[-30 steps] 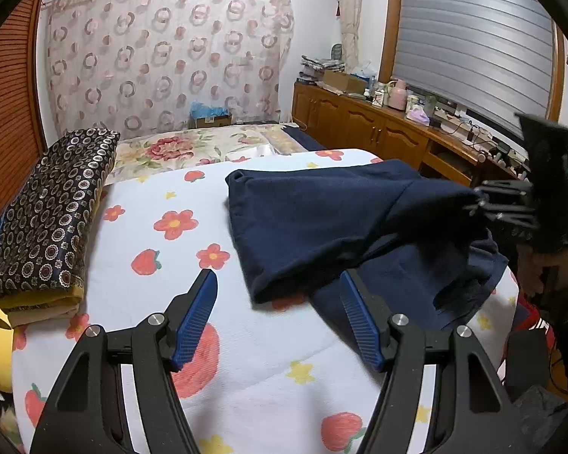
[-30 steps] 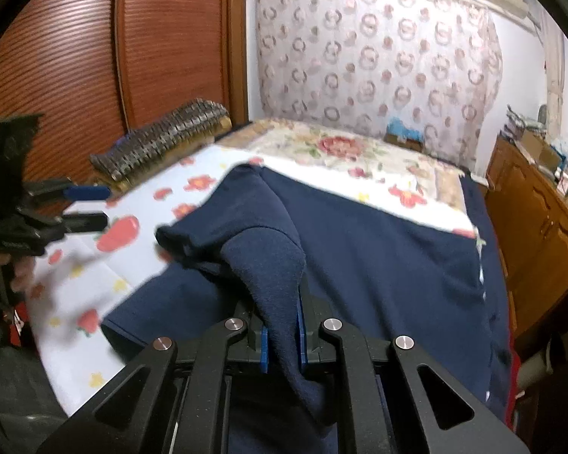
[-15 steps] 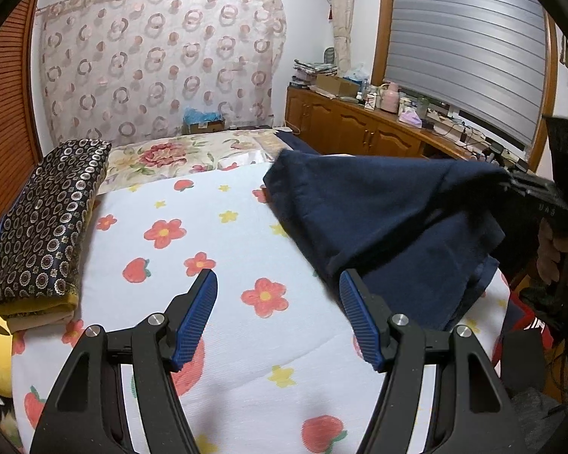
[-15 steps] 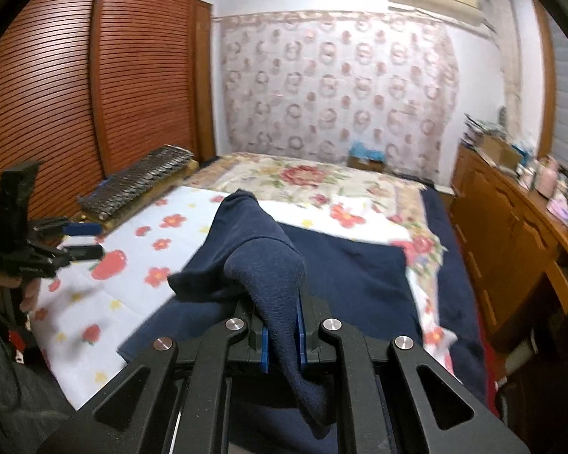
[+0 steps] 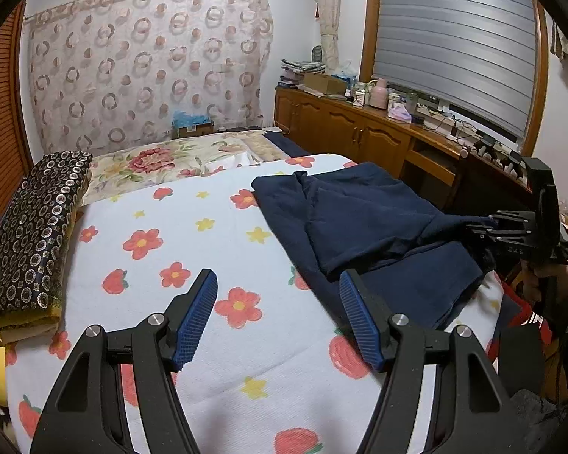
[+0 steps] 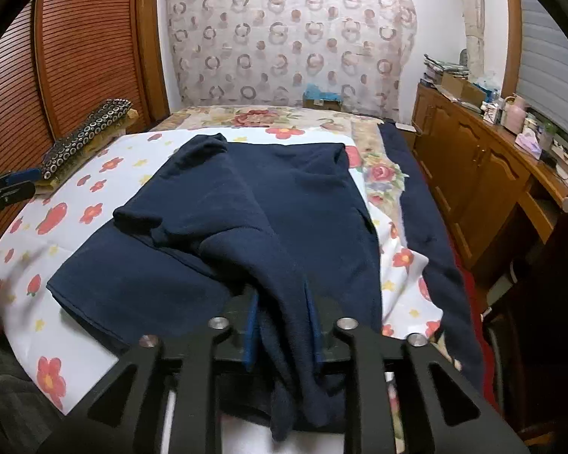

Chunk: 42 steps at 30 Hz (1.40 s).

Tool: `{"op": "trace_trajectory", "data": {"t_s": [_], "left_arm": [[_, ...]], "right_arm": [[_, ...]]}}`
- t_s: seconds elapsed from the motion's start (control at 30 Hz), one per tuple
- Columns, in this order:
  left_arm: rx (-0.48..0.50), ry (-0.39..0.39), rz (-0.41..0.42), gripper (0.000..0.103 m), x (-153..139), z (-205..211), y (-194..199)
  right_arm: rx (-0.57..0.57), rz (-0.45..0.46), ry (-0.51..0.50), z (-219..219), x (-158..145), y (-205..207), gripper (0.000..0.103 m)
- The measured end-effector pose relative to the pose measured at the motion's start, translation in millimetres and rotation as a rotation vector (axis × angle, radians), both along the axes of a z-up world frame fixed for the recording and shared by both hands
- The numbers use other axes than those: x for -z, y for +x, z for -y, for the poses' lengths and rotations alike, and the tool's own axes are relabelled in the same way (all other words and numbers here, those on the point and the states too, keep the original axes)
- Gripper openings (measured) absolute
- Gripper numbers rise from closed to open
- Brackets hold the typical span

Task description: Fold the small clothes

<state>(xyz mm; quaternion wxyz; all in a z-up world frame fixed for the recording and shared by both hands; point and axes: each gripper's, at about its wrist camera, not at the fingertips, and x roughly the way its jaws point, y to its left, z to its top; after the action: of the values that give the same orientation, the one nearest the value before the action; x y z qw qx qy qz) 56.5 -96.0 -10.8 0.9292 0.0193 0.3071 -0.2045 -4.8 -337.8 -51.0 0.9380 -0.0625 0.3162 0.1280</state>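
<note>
A navy garment [image 5: 359,219] lies on the flowered sheet [image 5: 193,227], with one part folded over the rest. In the right wrist view its near fold [image 6: 276,265] drapes down between the blue pads of my right gripper [image 6: 283,302]. Those jaws are opening, and the cloth hangs loosely in the gap. The same gripper [image 5: 500,227] shows at the garment's right edge in the left wrist view. My left gripper [image 5: 278,317] hovers open over the bare sheet, left of the garment, with nothing between its fingers.
A folded dark blanket with a ring pattern [image 5: 30,234] lies along the bed's left side. Wooden cabinets [image 5: 359,136] with clutter on top run along the right. Slatted wooden doors [image 6: 75,56] stand left of the bed. A hand [image 5: 549,276] grips the right tool.
The right gripper has brought the raised fold down onto the garment, and its jaws have parted. The garment has gone from lifted and bunched to lying flat. The left gripper has barely shifted.
</note>
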Motion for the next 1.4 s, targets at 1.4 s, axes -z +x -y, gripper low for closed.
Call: {"op": "trace_trajectory", "data": {"t_s": [1.4], "left_arm": [[-0.008, -0.006, -0.022, 0.068, 9, 0, -3]], "right_arm": [[-0.416, -0.184, -0.069, -168, 20, 91, 0.055]]}}
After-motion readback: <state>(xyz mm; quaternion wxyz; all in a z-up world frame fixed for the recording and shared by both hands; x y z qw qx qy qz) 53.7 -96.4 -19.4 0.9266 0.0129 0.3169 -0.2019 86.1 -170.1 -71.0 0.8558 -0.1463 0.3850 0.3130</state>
